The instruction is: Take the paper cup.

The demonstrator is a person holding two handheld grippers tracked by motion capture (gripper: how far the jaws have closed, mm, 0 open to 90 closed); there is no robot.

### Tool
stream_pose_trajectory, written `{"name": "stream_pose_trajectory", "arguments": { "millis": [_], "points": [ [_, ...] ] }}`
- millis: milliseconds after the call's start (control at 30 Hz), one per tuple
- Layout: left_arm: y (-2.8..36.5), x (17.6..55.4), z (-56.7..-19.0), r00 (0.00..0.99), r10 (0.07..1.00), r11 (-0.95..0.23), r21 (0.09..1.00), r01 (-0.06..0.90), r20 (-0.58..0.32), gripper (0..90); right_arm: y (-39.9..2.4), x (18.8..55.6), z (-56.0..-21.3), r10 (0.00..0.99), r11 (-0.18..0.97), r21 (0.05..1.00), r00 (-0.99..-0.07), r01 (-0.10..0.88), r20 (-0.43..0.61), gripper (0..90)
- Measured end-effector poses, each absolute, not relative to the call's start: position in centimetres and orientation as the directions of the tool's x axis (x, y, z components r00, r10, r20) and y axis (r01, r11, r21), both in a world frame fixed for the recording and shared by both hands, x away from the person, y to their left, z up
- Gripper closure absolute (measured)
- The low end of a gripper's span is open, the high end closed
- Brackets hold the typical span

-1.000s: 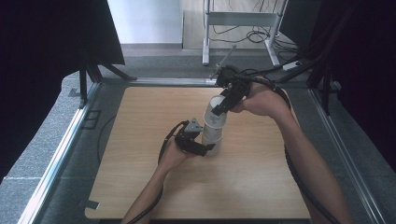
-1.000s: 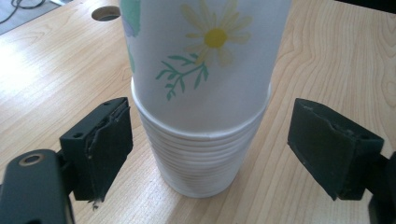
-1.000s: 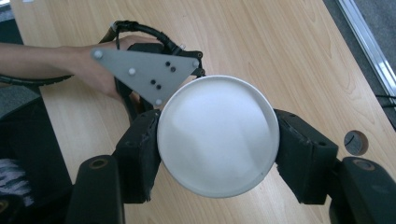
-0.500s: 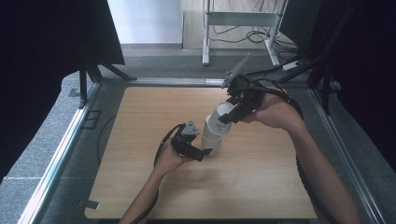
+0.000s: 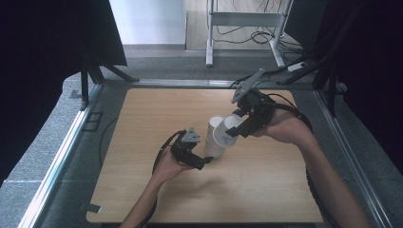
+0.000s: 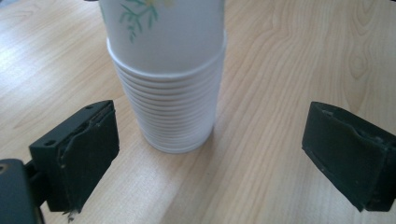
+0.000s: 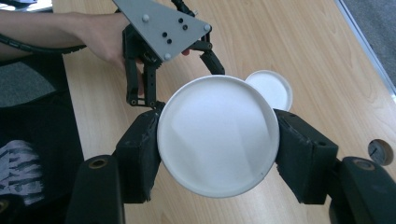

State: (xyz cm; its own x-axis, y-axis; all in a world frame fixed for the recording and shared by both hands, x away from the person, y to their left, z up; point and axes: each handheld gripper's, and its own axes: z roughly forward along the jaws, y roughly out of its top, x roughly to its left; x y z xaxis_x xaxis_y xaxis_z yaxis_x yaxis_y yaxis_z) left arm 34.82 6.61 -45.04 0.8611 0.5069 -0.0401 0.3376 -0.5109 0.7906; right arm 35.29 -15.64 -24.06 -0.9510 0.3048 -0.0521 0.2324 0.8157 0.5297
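A stack of white paper cups (image 5: pixel 213 138) stands upright near the middle of the wooden table (image 5: pixel 266 190). In the left gripper view the stack (image 6: pixel 173 88) shows a green leaf print. My left gripper (image 6: pixel 210 158) is open at the stack's base. Its jaws have just been opening, and the pads stand clear on either side. My right gripper (image 5: pixel 241 127) is shut on a single white cup (image 5: pixel 230 133), tilted and held just right of the stack's top. In the right gripper view that cup (image 7: pixel 217 135) faces the camera mouth-first, with the stack's rim (image 7: pixel 273 88) behind it.
The table has a metal frame (image 5: pixel 62 152) along its sides and dark curtains beyond. A small round hole (image 7: pixel 380 151) sits in the tabletop near the right edge. Cables trail from both grippers across the wood.
My right gripper has drawn the top cup off the stack, carrying it right and down and tipping it. My left gripper has let go of the stack's base.
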Motion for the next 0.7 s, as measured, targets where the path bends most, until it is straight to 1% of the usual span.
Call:
{"name": "stream_pose_trajectory", "arguments": {
  "millis": [700],
  "points": [
    [6.1, 32.0, -45.1, 0.901, 0.432, -0.549, 0.782, 0.295, -0.037, 4.3, -17.0, 33.3, -27.7, 0.278, 0.798, 0.568, -0.959, 0.200, -0.052, 36.0]
  ]
}}
